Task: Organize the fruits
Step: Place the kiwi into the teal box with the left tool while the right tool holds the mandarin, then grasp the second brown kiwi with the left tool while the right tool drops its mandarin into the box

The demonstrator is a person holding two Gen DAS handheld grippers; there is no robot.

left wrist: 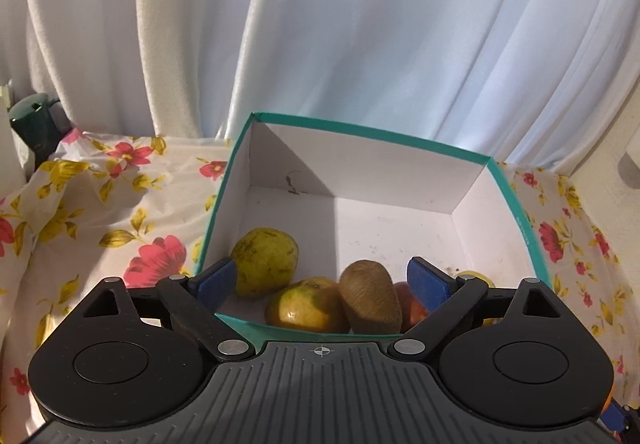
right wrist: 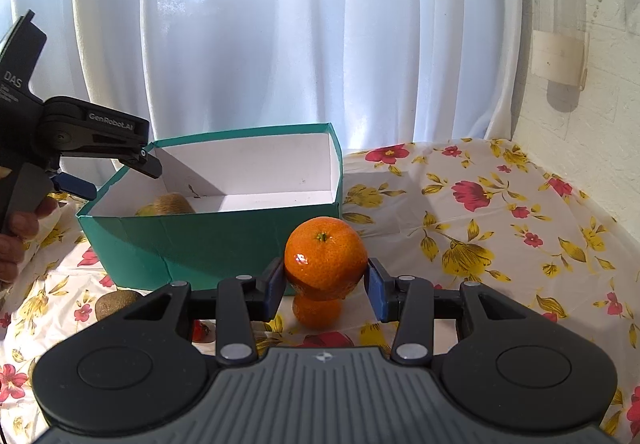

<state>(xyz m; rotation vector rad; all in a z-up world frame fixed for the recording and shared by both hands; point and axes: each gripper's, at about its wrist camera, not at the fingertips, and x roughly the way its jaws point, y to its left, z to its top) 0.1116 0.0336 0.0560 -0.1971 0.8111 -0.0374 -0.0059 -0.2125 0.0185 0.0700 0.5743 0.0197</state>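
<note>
— Jaws first: how do they stand?
— Right gripper point(right wrist: 326, 286) is clamped on a tangerine point(right wrist: 325, 258), one pad at each side; a second orange point(right wrist: 317, 311) sits just below, on the flowered cloth point(right wrist: 480, 228).
— And the left gripper point(left wrist: 322, 280)?
— Spread wide, holding nothing, above the near edge of the teal box point(left wrist: 400, 142).
— What lies between its pads?
— A kiwi point(left wrist: 374, 296), a greenish orange point(left wrist: 306, 304), and a pear point(left wrist: 266, 260) beside the left pad, all inside the box.

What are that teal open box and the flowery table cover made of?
The teal open box looks like cardboard: matte white inside, thin folded walls, creased corners. The floral table cover seems thin plastic sheeting, judging by its slight sheen and crinkled folds, though coated cloth is possible.
</note>
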